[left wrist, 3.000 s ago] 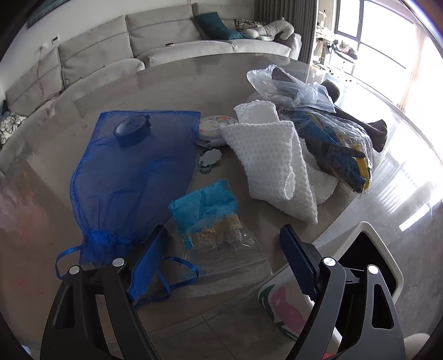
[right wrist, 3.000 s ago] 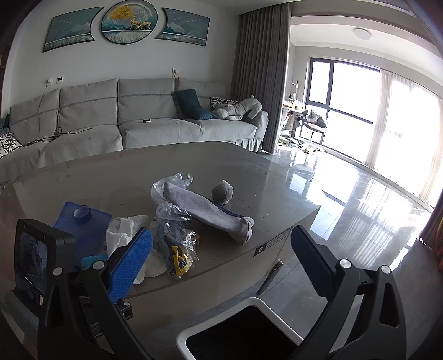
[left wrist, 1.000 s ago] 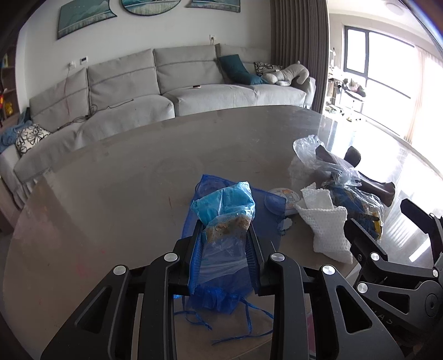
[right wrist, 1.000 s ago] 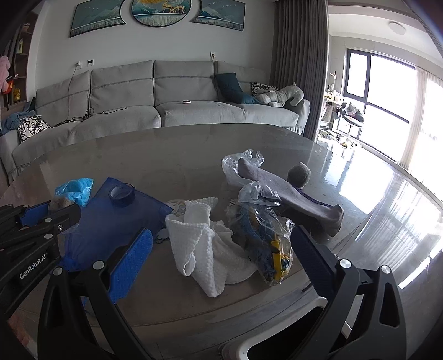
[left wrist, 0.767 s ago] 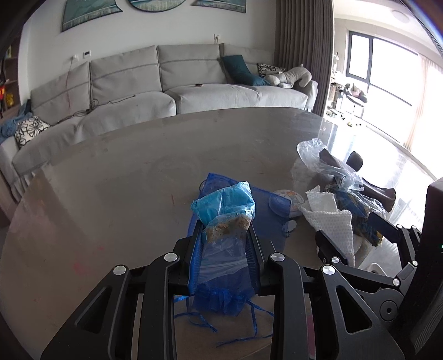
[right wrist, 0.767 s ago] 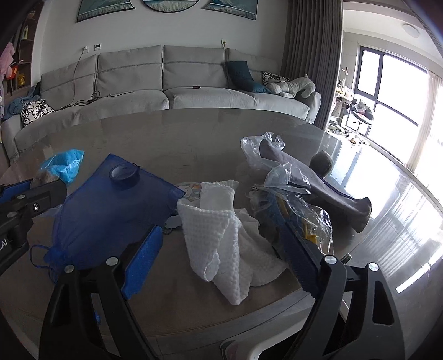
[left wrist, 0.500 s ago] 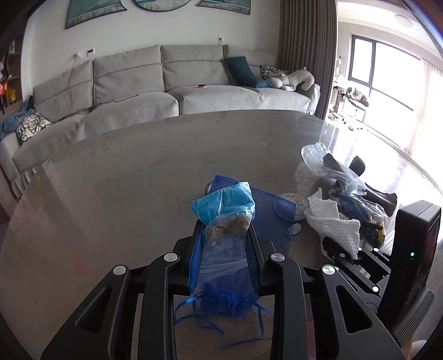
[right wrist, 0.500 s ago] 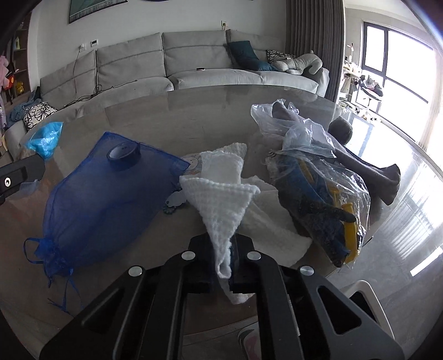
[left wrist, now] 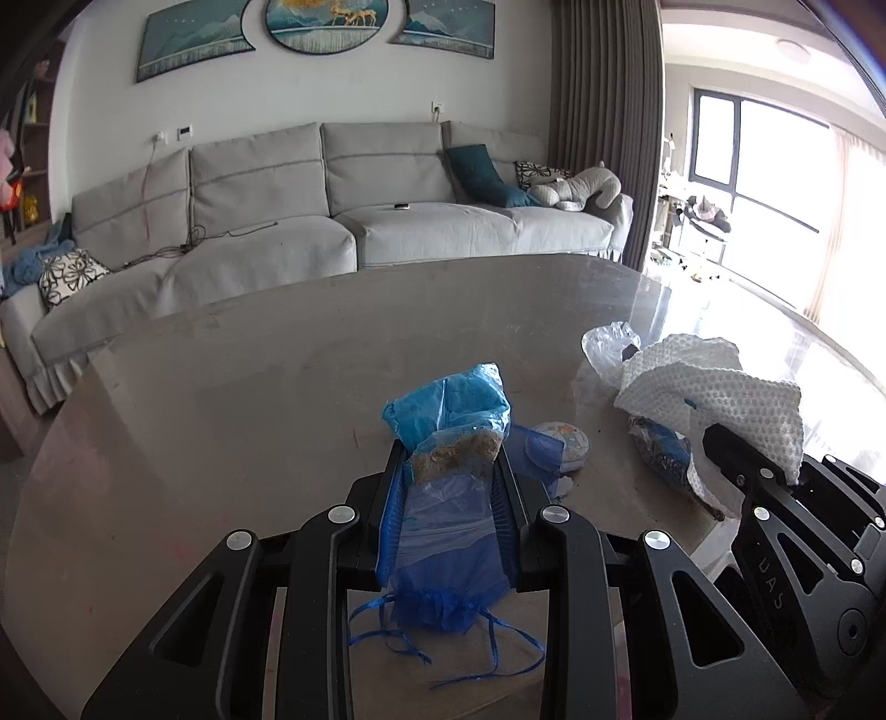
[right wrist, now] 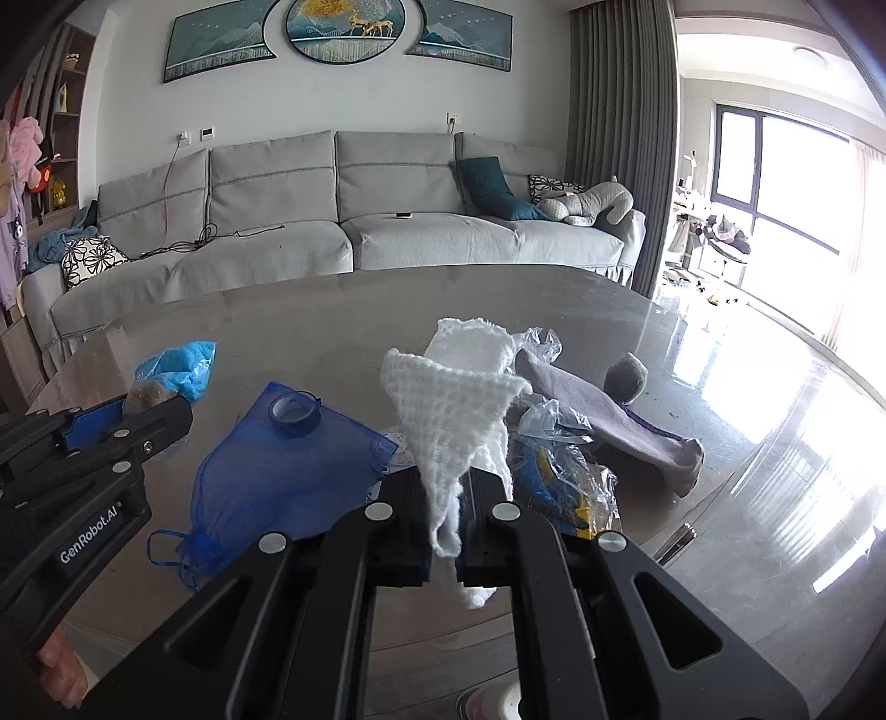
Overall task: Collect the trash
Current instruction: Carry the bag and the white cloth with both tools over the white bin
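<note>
Both jaws clamp trash: left gripper (left wrist: 447, 493) a clear bag (left wrist: 449, 498), seemingly lengthwise; right gripper (right wrist: 446, 518) a white cloth (right wrist: 454, 426)

Background items I see, living room

I see a grey sofa (left wrist: 343, 232) behind the table (left wrist: 232, 376), a teal cushion (right wrist: 490, 185) and a grey plush toy (right wrist: 590, 207) on its seat, wall art (right wrist: 332, 30) above, and dark curtains (left wrist: 606, 133) beside the window (right wrist: 775, 210).

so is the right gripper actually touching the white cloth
Touching. The right wrist view shows the right gripper with its jaws shut on the white cloth, which hangs pinched between them.
</note>
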